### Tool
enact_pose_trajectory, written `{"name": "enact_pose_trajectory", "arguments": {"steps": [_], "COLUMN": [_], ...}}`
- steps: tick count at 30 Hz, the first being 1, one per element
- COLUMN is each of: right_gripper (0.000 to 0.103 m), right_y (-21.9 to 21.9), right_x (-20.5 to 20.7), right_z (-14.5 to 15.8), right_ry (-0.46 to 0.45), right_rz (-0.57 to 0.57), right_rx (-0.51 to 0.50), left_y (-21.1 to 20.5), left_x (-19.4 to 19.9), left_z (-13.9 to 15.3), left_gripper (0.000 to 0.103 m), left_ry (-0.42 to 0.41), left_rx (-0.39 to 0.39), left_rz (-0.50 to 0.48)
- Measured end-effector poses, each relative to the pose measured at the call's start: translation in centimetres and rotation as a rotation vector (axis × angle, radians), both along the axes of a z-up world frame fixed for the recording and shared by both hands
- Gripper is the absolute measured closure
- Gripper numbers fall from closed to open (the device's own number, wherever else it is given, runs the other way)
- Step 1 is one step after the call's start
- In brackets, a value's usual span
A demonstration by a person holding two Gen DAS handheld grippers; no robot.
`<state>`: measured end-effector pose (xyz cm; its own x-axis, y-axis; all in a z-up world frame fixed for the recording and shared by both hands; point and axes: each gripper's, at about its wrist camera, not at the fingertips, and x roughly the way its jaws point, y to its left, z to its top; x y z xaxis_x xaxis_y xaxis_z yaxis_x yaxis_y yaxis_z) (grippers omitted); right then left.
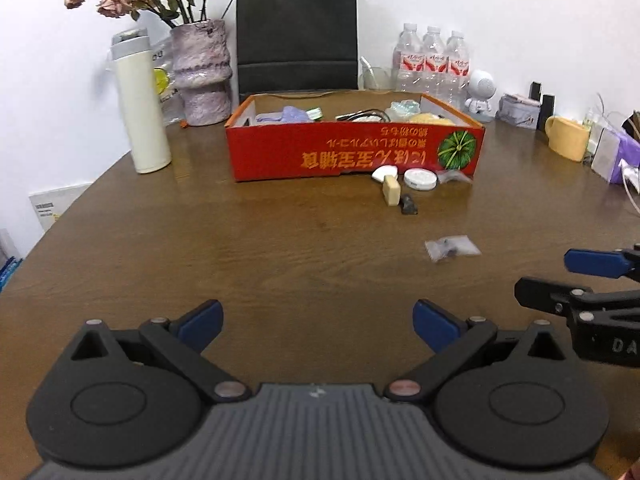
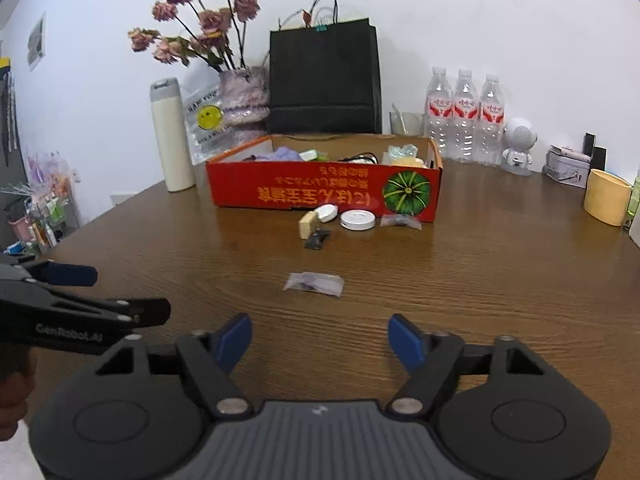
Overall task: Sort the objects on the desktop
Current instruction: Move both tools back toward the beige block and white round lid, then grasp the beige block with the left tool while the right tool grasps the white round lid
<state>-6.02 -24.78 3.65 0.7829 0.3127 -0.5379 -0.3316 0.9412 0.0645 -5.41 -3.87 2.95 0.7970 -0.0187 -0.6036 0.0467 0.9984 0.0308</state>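
A red cardboard box (image 1: pixel 352 152) (image 2: pixel 320 192) holding several small items stands mid-table. In front of it lie a beige block (image 1: pixel 391 190) (image 2: pixel 308 224), a white oval piece (image 1: pixel 384 174), a white round tin (image 1: pixel 419 179) (image 2: pixel 357 220), a small dark object (image 1: pixel 409 208) (image 2: pixel 317 239) and a clear bag (image 1: pixel 454 177). Nearer lies another small clear bag (image 1: pixel 452 247) (image 2: pixel 314 283), just ahead of my right gripper (image 2: pixel 320 338), which is open and empty. My left gripper (image 1: pixel 318 322) is open over bare wood, left of that bag.
Along the back wall stand a white flask (image 1: pixel 140 108), a vase of dried roses (image 1: pixel 202 72), a black paper bag (image 1: pixel 296 32), three water bottles (image 1: pixel 434 60) and a white figurine (image 1: pixel 480 94). A yellow mug (image 1: pixel 566 138) and a tin (image 2: pixel 568 166) sit far right. The brown table's (image 1: pixel 200 240) edge curves at left.
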Motion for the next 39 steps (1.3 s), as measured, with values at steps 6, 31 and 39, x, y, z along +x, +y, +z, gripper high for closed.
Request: {"name": "enact_pose_trajectory", "arguments": {"steps": [6,31,39], "right_gripper": [0.052,0.055,0.059], "right_y": [-1.9,1.9,5.0], "right_x": [3.5,15.0,19.9], "right_z": [0.1,-0.4,-1.1], "right_ry": [0.033,0.031,0.013], "right_rz": [-0.076,-0.001,-0.006], "right_rx": [0.059,-0.006,-0.092], "left_y": [-1.1,2.3,3.6], "left_x": [6.4,18.3,18.3], "left_z": [1.3,-0.6,-0.7], "left_gripper": [0.046,0.091,0.091], "left_ry": [0.002,0.093,0.127], "left_rx": [-0.092,-0.415,-0.403], "left_rz": [-0.058,-0.049,-0.011]}}
